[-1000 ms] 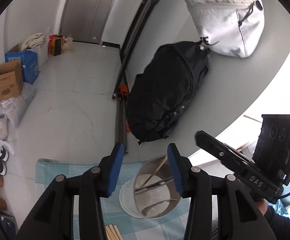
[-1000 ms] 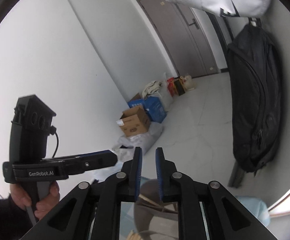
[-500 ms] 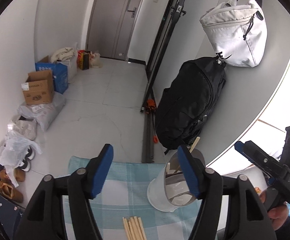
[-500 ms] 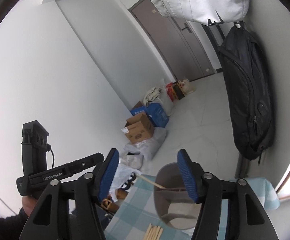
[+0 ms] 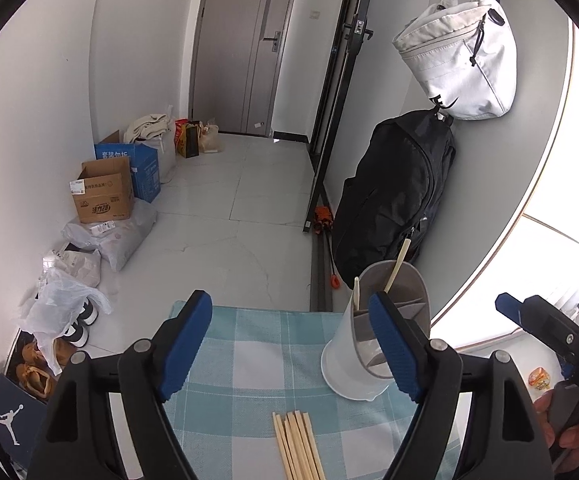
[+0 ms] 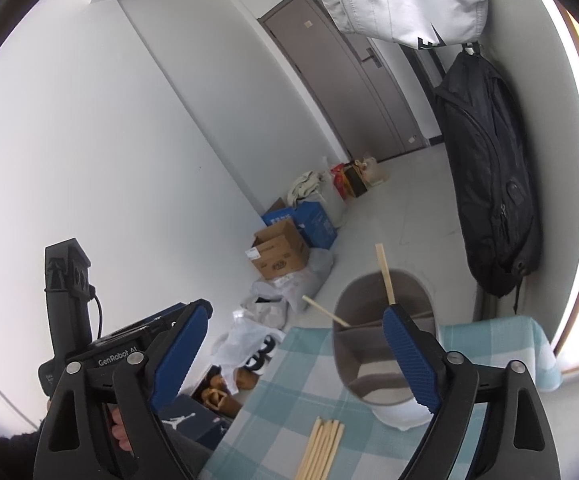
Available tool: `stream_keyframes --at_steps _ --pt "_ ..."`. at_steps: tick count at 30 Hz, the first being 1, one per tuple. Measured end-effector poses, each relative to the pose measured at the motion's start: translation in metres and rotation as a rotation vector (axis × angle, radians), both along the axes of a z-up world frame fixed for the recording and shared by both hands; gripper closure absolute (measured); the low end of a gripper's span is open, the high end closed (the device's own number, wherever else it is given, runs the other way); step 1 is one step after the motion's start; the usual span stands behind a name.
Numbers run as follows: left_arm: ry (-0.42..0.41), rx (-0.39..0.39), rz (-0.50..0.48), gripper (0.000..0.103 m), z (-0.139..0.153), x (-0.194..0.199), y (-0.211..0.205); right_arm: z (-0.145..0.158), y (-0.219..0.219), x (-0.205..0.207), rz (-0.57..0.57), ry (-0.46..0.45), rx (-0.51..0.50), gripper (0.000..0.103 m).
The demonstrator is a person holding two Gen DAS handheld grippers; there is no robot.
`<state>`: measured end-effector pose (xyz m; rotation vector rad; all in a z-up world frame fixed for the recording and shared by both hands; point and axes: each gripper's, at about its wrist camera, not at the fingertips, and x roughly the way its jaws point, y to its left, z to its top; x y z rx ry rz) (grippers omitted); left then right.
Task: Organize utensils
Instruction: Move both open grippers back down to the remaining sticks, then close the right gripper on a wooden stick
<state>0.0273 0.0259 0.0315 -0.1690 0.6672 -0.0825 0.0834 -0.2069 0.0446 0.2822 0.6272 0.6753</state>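
A grey and white divided utensil holder (image 5: 373, 344) (image 6: 385, 344) stands upright on the blue checked tablecloth (image 5: 249, 364) (image 6: 301, 384) near its far edge. Two wooden chopsticks (image 5: 395, 266) (image 6: 385, 276) lean inside it, in separate compartments. A bundle of several loose chopsticks (image 5: 297, 444) (image 6: 323, 446) lies on the cloth nearer me. My left gripper (image 5: 289, 348) hovers above the cloth, its jaws opening with nothing between them; its right finger overlaps the holder in the picture. My right gripper (image 6: 293, 356) is opening too and holds nothing. A hand grips each tool's handle.
The table ends just beyond the holder; past it lies a tiled floor with cardboard boxes (image 5: 103, 196), plastic bags and shoes (image 5: 35, 364). A black backpack (image 5: 393, 196) and a white bag (image 5: 459, 68) hang on the right wall. A shoebox (image 6: 187, 422) sits below the table's left side.
Both grippers drew back from the holder and opened wide. The right one was nearly shut over the holder a second ago. Two chopsticks now stand in the holder, and the loose bundle came into view.
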Motion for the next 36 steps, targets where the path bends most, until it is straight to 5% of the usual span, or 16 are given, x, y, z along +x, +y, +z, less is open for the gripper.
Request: stream_keyframes --at_steps 10,19,24,29,31,36 --pt "-0.029 0.03 0.037 0.023 -0.039 -0.021 0.011 -0.033 0.019 -0.029 0.021 0.008 -0.126 0.003" --pt "0.104 -0.04 0.108 0.023 -0.085 -0.022 0.049 -0.094 0.05 -0.026 0.019 0.186 -0.282 0.004" --pt "0.138 -0.065 0.165 0.023 -0.096 -0.022 0.07 -0.137 0.079 -0.013 0.036 0.307 -0.421 0.033" --pt "0.167 -0.098 0.198 0.023 -0.103 -0.021 0.083 -0.17 0.097 0.003 0.005 0.369 -0.526 0.048" --pt "0.179 -0.104 0.201 0.023 -0.106 -0.02 0.084 -0.179 0.103 0.008 0.001 0.384 -0.574 0.064" --pt "0.187 -0.119 0.199 0.023 -0.108 -0.019 0.09 -0.199 0.117 0.018 0.005 0.416 -0.653 0.074"
